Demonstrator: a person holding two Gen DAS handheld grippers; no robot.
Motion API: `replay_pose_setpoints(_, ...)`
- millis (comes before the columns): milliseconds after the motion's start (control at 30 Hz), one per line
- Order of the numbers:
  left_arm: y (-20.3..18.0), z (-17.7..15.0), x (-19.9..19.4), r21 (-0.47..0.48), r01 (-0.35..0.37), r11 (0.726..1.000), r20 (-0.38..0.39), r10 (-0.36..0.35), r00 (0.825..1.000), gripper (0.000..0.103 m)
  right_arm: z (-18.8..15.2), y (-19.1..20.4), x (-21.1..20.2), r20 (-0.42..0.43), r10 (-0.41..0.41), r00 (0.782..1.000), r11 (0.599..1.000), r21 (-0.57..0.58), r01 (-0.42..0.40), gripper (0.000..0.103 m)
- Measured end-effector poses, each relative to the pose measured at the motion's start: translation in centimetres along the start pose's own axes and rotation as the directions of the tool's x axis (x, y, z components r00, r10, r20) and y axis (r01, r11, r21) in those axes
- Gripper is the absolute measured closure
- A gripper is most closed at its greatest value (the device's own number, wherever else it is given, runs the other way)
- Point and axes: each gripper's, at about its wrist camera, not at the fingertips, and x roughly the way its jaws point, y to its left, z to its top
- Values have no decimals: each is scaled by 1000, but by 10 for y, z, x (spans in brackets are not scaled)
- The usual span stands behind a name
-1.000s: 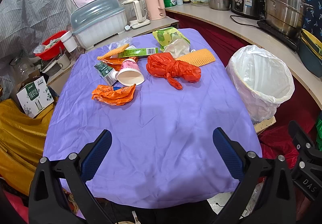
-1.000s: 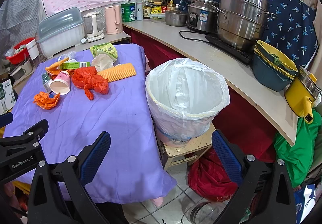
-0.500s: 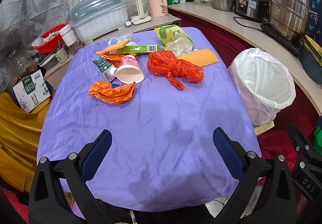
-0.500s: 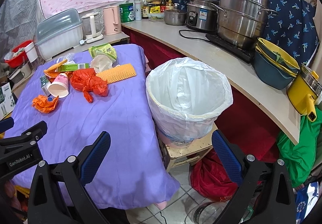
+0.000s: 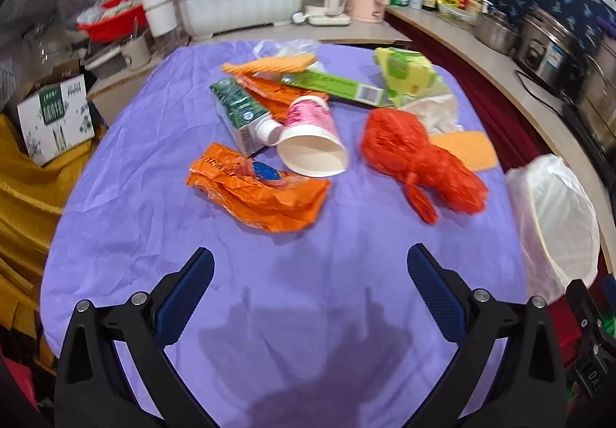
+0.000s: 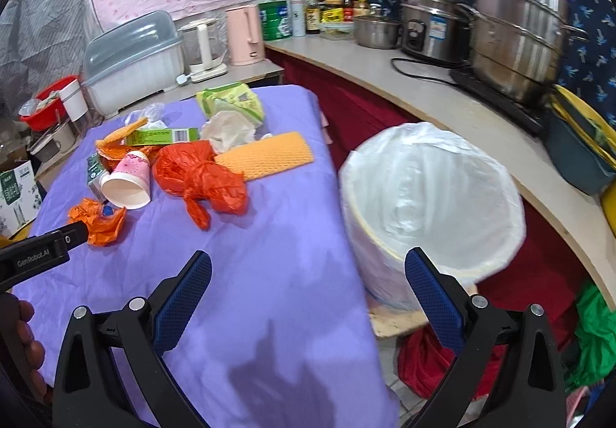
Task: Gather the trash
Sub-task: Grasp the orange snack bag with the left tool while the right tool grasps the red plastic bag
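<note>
Purple crinkled cloth covers the desk (image 5: 308,274), with a curved kitchen counter (image 6: 481,120) carrying steel pots behind it. Beside the desk's right edge stands the round trash bin (image 6: 431,204), lined with thin white plastic. Nearest the bin on the cloth is the knotted red plastic bag (image 5: 419,162), glossy and wrinkled, overlapping a flat orange foam net (image 5: 466,149). Farther from the bin lie a crumpled orange wrapper (image 5: 261,193), a pink paper cup (image 5: 312,143) tipped on its side, and a green carton (image 5: 238,116) touching it. The left claw (image 5: 308,270) and the right claw (image 6: 308,270) are both spread wide, holding nothing. Compared with a second ago, the left claw has moved closer to the litter, which looks larger in its view.
</note>
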Motion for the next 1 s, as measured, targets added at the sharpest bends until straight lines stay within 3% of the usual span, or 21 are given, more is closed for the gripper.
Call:
replay_pose_setpoints(333,62,36,71,-207,-22,978,-73,7,997,7,39,59,85,-14,117,993,991,-57,-117,7)
replay_pose_setpoints(700,79,38,121,-277,8,961,-153,-52,987,8,51,95,153,-66,178,982,975,-122,-185,12)
replay_pose_setpoints(800,78,36,122,-259,7,966,-143,-46,989,17,50,99,163,-89,186,978,971,-135,-197,18)
replay_pose_setpoints(967,73,33,116,-221,19,975,-131,-49,990,46,44,104,170,-131,234,963,960,-129,-250,39)
replay_pose_setpoints(1000,74,31,114,-218,25,976,-132,-55,990,57,43,105,169,-131,239,962,958,-131,-256,42)
